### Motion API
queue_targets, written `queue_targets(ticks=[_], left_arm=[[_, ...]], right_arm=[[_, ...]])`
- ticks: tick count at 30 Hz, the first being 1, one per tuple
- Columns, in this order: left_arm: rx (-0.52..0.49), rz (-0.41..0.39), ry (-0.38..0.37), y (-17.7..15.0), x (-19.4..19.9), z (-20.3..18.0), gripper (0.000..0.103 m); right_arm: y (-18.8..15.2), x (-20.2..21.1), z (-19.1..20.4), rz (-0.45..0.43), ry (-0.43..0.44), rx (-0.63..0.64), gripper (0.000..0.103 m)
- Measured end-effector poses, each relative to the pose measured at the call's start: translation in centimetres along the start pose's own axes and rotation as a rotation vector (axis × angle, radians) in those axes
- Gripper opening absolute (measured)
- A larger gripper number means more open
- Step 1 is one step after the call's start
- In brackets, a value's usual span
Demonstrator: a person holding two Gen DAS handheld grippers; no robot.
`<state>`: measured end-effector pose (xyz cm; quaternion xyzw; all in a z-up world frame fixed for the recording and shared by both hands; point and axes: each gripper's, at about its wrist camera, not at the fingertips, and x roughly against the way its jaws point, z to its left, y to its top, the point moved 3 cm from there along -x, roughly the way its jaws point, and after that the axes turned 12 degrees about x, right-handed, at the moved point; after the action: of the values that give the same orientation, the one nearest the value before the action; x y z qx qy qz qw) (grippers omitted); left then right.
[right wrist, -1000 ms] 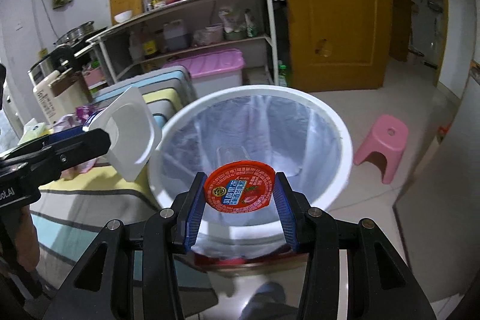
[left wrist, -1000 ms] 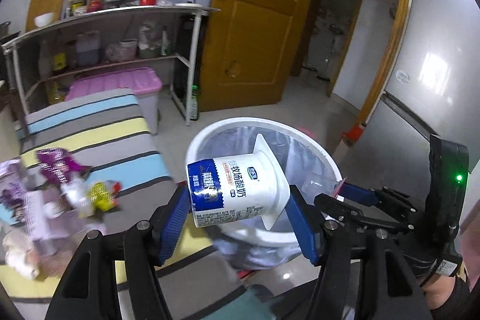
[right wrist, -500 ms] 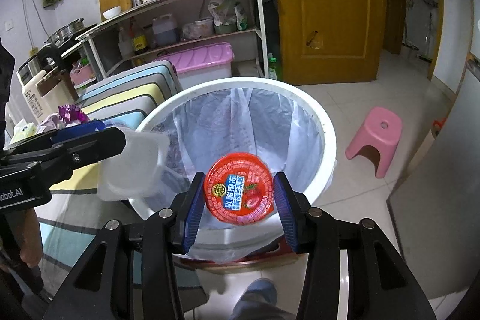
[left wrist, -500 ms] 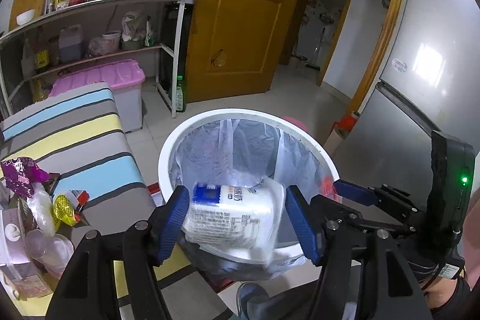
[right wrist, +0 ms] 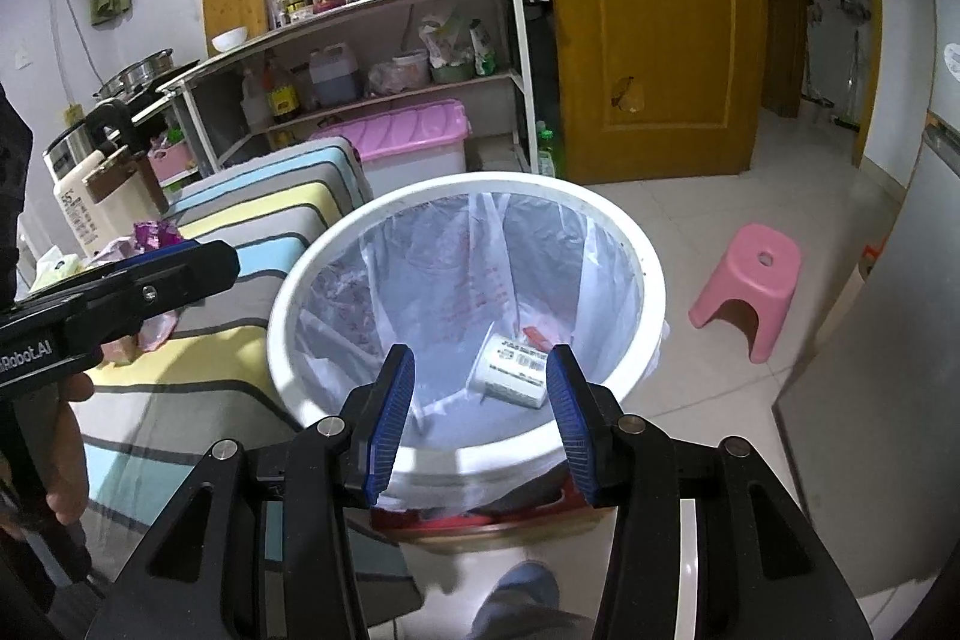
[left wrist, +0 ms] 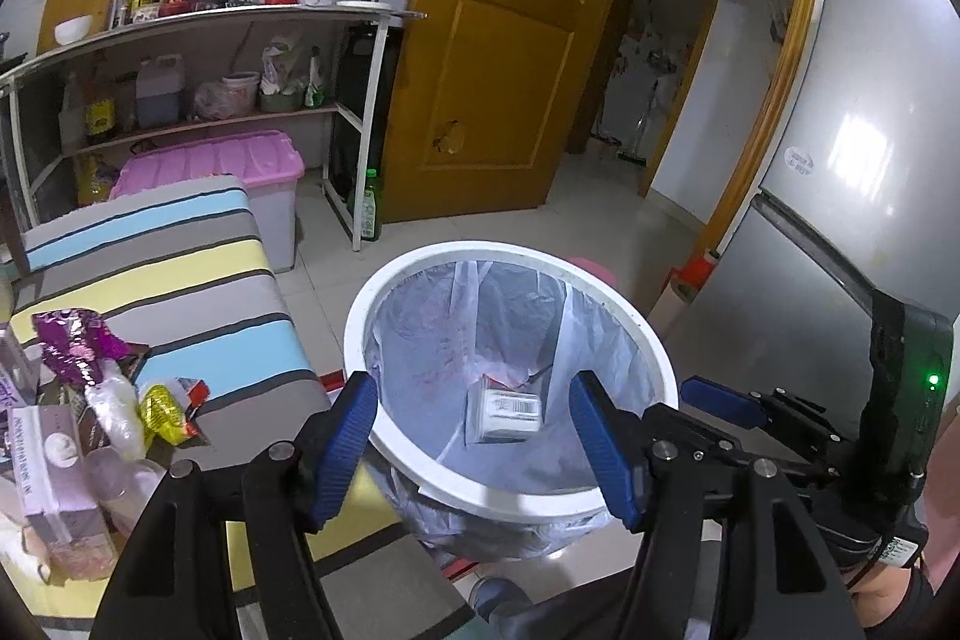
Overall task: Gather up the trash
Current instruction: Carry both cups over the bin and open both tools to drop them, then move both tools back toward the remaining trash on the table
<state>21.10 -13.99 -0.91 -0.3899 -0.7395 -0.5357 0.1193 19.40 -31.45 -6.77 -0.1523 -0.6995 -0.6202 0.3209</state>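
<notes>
Starting at the left, we see the remaining trash heaped on the striped cloth (left wrist: 180, 292): a purple foil wrapper (left wrist: 72, 349), a yellow wrapper (left wrist: 162, 409), a pale carton (left wrist: 51, 451) and some clear plastic, all crowded together and partly overlapping. We judge the main risk there is that reaching into such a tangle could drag a neighbouring piece off the edge, or close on thin film that slips out on the way over. Moving right, our left gripper (left wrist: 474, 451) hangs over the near rim of the white bin (left wrist: 414, 466) with its blue pads spread wide and nothing between them. The yogurt cup (left wrist: 504, 409) lies on its side at the bottom of the bin liner (left wrist: 432, 334), with a bit of red beside it that we cannot identify. The liner is thin and loosely draped, so a pad swinging low across the rim could snag it or nudge the bin, which looks light. Further right, our right gripper (right wrist: 480, 415) also points down into the bin, jaws apart and empty. The two tools sit close together over the same opening, and we think they could knock each other if both pull back toward the cloth at once. The pink stool (right wrist: 750, 289) stands well clear on the floor.
</notes>
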Motion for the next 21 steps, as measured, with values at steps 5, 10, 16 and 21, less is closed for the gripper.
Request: queue_targets(ticks=[5,10,16,21], left_arm=[[0.006,-0.018,0.012,-0.5,1.8,0.2,0.066],[0.017,-0.05,0.033,-1.0,3.9,0.8,0.066],[0.029,-0.077,0.065,-1.8,6.4,1.9,0.066],[0.045,-0.085,0.079,-2.8,8.1,2.9,0.066]], right_arm=[[0.3,1.5,1.3,-0.04,0.016,0.016,0.048],[0.4,2.9,2.9,-0.07,0.035,0.042,0.05],[0.1,3.8,4.7,-0.073,0.079,0.057,0.051],[-0.2,4.2,6.7,-0.066,0.113,0.101,0.051]])
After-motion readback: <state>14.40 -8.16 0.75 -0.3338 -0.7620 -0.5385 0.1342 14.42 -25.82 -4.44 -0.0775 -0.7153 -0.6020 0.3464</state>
